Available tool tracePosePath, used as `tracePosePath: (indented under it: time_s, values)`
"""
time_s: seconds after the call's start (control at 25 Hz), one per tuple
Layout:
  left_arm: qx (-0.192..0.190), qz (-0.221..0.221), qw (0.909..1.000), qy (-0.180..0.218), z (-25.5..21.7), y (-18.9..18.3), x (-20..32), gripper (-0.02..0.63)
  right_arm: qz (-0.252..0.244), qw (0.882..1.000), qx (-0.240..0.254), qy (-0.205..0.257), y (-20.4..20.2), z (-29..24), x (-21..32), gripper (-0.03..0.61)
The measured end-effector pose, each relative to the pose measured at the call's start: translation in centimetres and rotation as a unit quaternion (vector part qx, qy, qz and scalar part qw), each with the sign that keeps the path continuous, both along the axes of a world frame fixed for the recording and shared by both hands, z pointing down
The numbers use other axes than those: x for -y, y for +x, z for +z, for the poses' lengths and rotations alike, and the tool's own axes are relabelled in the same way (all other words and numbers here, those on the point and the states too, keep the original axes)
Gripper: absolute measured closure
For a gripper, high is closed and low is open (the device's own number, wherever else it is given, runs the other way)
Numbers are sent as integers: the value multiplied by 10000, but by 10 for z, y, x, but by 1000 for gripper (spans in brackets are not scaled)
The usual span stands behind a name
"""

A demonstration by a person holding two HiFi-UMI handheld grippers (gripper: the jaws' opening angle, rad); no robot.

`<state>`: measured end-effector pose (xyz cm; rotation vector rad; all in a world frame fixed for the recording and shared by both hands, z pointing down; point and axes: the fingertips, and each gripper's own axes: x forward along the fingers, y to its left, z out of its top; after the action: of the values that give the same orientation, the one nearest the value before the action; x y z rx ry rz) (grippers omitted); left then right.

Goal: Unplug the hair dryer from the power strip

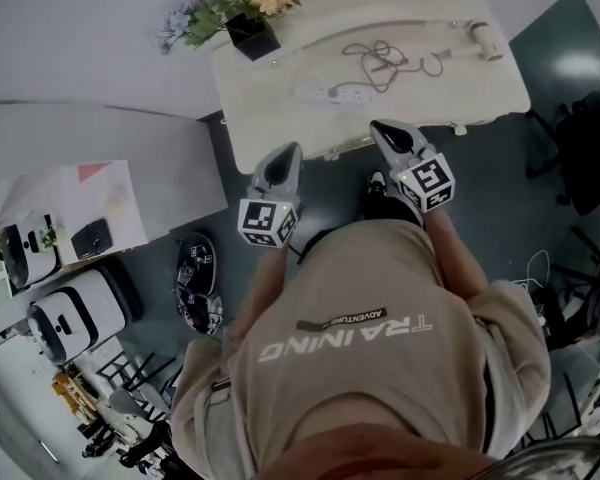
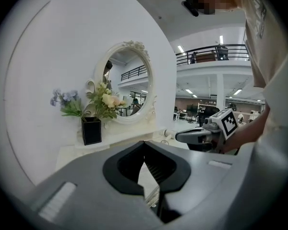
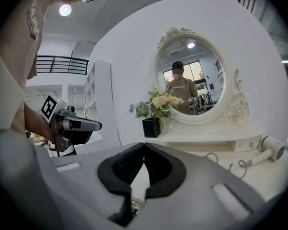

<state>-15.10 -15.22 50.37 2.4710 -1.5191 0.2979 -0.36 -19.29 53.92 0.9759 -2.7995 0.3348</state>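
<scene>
My left hand-held gripper (image 1: 283, 158) and right hand-held gripper (image 1: 388, 133) hang short of the front edge of the surface (image 1: 270, 98), jaws pressed together, empty. Nothing's begun, I'd judge: the power strip (image 1: 332, 94) lies mid-surface, the hair dryer (image 1: 483, 38) by the right edge, the cord (image 1: 385, 63) looped between. Whether the plug is seated is too small to tell.

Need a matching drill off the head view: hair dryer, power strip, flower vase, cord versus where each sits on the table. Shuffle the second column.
1. hair dryer
2. power strip
3. flower vase
4. cord

A. far left corner of the table
B. middle, nearer the front edge
C. far right end
D. loose tangle between strip and dryer

Pairs: 1-C, 2-B, 3-A, 4-D
</scene>
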Motion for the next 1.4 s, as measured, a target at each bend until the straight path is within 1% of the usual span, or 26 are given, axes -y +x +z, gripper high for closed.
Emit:
tracePosePath:
  time_s: [0.08, 0.2, 0.32, 0.4, 0.52, 0.64, 0.72, 0.84, 0.96, 1.0, 1.08, 1.24, 1.4]
  values:
    - [12, -133, 9999, -47, 2, 0, 15, 607, -43, 9999, 87, -73, 3, 2, 21, 575]
    - [-17, -234, 9996, -140, 9, 7, 37, 607, -237, 9997, 67, -80, 6, 5, 47, 575]
    - [11, -227, 9996, -195, 16, 13, 58, 607, -451, 9989, -30, -123, 5, 14, 66, 575]
    - [56, -234, 9995, -227, 20, 11, 71, 607, -542, 9983, -39, -196, 2, 21, 76, 575]
    - [111, -222, 9994, -239, 21, 5, 86, 607, -594, 9977, -39, -335, -3, 30, 84, 575]
    - [206, -87, 9995, -232, 23, 1, 96, 607, -608, 9971, -115, -434, -10, 37, 89, 575]
    - [173, 42, 9995, -250, 28, -3, 103, 607, -587, 9970, -205, -453, -17, 41, 92, 575]
    - [22, 300, 9991, -292, 38, -9, 109, 607, -550, 9971, -384, -369, -33, 37, 96, 575]
    - [-12, 724, 9968, -332, 47, -10, 113, 607, -454, 9955, -795, -244, -46, 34, 102, 575]
    - [21, 890, 9955, -317, 49, -10, 115, 607, -391, 9949, -898, -232, -49, 32, 104, 575]
    - [96, 1182, 9925, -298, 56, -14, 121, 607, -294, 9947, -955, -243, -58, 27, 108, 575]
    - [143, 1604, 9862, -388, 80, -31, 133, 607, -137, 9924, -1201, -215, -76, 30, 112, 575]
    - [204, 2008, 9783, -464, 100, -36, 147, 607, 264, 9900, -1342, -351, -77, 46, 114, 575]
